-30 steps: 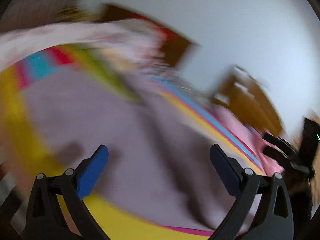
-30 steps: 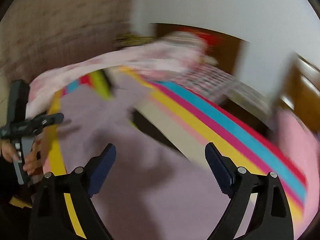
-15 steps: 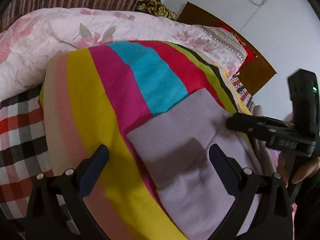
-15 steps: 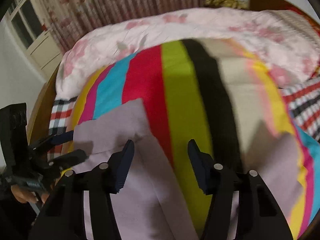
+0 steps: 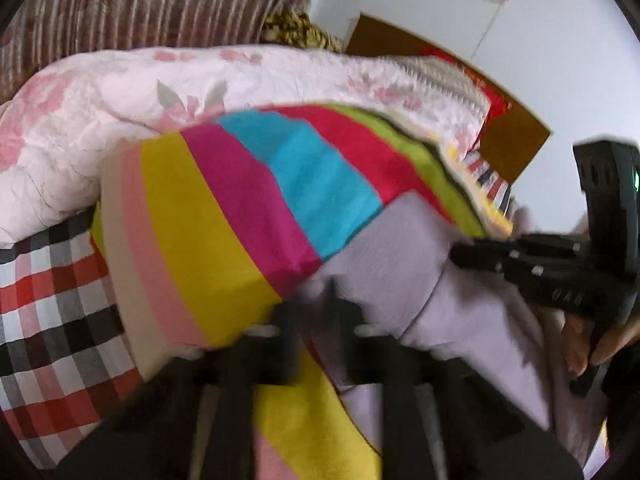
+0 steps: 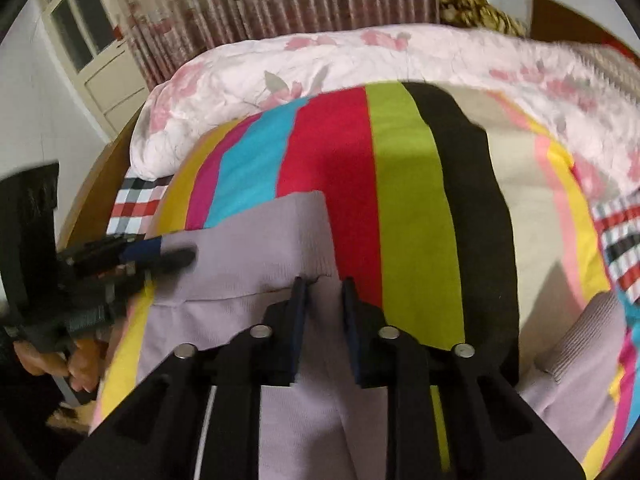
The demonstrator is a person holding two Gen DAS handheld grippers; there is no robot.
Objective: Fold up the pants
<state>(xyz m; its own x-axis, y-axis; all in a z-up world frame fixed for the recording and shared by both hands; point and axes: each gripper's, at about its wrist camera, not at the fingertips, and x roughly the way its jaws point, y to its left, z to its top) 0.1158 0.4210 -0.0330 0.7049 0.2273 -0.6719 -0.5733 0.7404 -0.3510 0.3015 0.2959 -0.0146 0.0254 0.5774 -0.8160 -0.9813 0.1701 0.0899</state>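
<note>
2 grippers pinching lilac pants waistband corners: left gripper, right gripper.

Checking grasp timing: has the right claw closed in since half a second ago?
Yes. The right claw has narrowed around the lilac knit pants waistband edge, beside the striped blanket's red band.

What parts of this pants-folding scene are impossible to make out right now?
- Left wrist view: left tool is motion-blurred, so its grip on the pants is unclear.
- Right wrist view: right tool hides the fabric behind its fingers.
- Both views: the lower pants run off the bottom edge.
</note>
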